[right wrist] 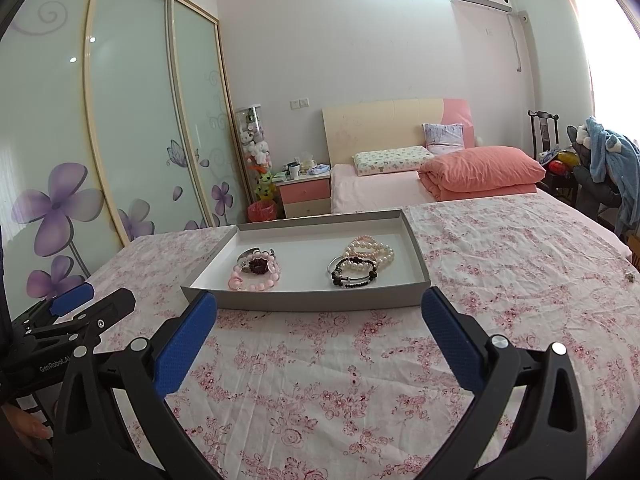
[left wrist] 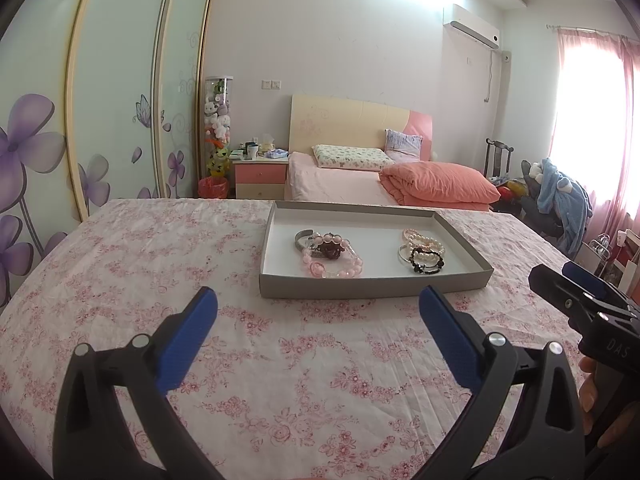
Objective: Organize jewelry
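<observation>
A shallow grey tray with a white floor sits on the floral cloth, also in the right wrist view. In its left half lies a heap of pink bead bracelets with a dark red one and a silver bangle. In its right half lie pearl and black bead bracelets. My left gripper is open and empty, a short way in front of the tray. My right gripper is open and empty, its tips near the tray's front wall.
The table under the pink floral cloth runs wide left and right of the tray. Beyond it stand a bed, a nightstand, wardrobe doors and a chair with clothes. The right gripper shows at the left view's right edge.
</observation>
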`<state>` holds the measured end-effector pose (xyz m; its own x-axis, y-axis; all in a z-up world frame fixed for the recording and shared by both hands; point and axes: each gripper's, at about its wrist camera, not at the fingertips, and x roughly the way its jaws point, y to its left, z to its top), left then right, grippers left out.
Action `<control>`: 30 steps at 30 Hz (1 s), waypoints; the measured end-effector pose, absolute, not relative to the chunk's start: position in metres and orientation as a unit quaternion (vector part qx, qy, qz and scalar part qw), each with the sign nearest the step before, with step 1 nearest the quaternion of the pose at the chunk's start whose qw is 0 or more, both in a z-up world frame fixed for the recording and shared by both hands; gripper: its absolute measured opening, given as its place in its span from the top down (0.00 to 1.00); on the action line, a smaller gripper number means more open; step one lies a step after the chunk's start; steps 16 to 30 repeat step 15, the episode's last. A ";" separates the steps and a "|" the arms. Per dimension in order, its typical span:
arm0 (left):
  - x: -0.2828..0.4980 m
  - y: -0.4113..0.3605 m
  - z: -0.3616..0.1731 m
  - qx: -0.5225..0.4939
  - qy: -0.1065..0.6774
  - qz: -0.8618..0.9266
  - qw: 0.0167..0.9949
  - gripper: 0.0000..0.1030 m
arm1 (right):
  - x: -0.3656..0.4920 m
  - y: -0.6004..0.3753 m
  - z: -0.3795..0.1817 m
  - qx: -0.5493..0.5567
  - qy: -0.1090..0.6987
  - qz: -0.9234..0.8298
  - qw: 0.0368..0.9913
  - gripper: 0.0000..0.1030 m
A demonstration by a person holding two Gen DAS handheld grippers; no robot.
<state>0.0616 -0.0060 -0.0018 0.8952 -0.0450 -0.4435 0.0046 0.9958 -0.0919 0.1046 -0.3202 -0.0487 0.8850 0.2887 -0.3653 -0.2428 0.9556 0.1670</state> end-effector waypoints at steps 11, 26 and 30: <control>0.063 -0.005 -0.003 -0.047 0.231 -0.008 0.972 0.04 | 0.106 -0.321 -0.048 0.058 0.197 0.137 0.969 0.02; 0.064 -0.005 -0.004 -0.047 0.234 -0.010 0.971 0.04 | 0.106 -0.321 -0.047 0.059 0.197 0.137 0.969 0.02; 0.064 -0.005 -0.004 -0.047 0.234 -0.010 0.971 0.04 | 0.106 -0.321 -0.047 0.059 0.197 0.137 0.969 0.02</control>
